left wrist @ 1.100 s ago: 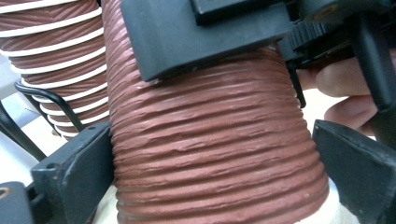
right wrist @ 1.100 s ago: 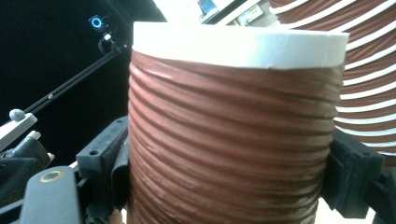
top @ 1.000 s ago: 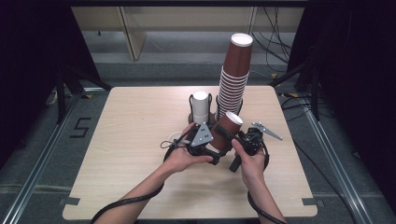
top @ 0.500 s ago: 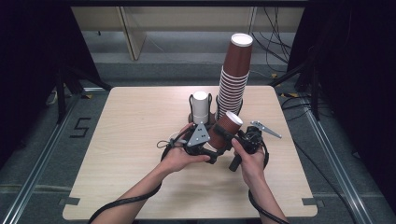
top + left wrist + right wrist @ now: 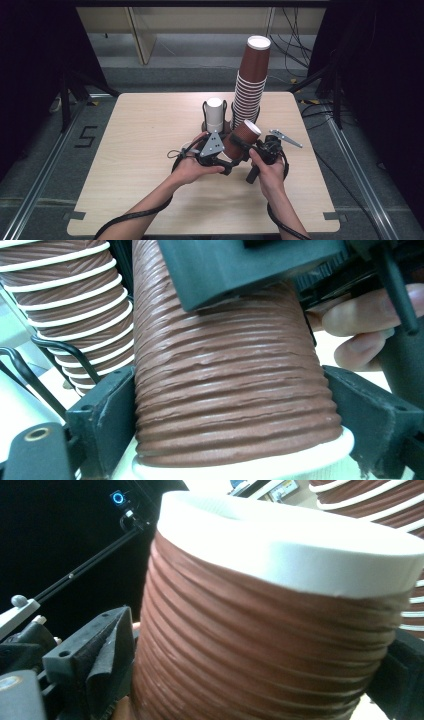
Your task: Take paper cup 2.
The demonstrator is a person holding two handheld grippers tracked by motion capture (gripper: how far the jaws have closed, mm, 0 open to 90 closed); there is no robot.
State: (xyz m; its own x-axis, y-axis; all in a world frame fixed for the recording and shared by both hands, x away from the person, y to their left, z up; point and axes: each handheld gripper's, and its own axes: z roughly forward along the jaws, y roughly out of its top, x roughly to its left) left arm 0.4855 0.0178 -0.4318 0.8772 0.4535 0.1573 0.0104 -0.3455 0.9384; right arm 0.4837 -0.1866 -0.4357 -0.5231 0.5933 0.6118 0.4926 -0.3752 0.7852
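"5" marked on floor (image 5: pixel 82 136)

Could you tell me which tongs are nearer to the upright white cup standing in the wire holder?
Left. The left tongs sit just in front of the white cup, jaws around the tilted brown cup. The right tongs sit farther right, on that cup's other side.

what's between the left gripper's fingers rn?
A ribbed brown paper cup, wall against both fingers in the left gripper view; they have just been closing. The high view shows it tilted between both grippers.
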